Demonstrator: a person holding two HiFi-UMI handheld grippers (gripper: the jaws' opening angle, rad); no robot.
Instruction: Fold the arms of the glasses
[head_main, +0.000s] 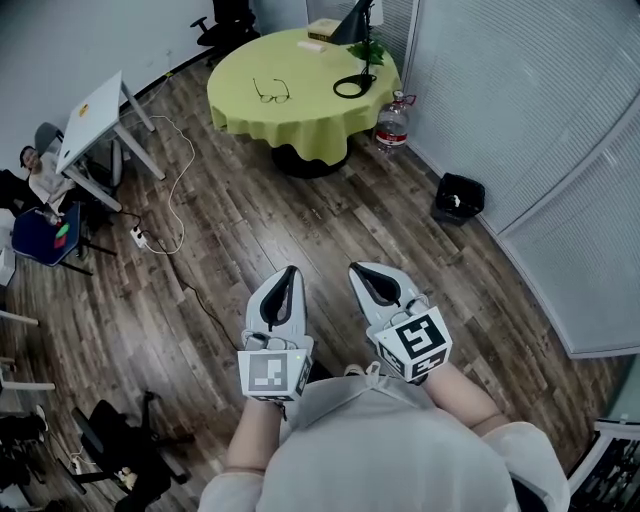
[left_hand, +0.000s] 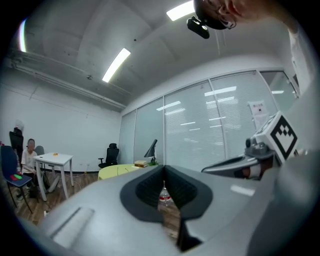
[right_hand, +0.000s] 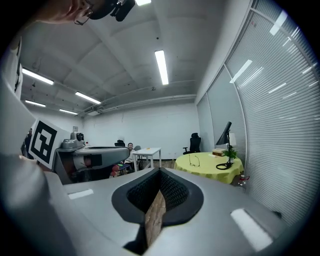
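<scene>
Hovering side by side at lower centre of the head view, both pairs of jaws pressing together on nothing: grey-and-black left gripper and matching right gripper, above brown wood-plank floor. Lying well apart at upper centre, on the round table draped in yellow-green cloth: thin black-framed glasses. Standing further right on that cloth: black desk lamp.

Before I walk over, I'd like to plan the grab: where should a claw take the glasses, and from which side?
Probably the front frame at the bridge, coming from the near side of the table. The glasses seem to lie open, lenses toward you, arms pointing away, so that grip leaves both arms free to fold. They are small here.
</scene>
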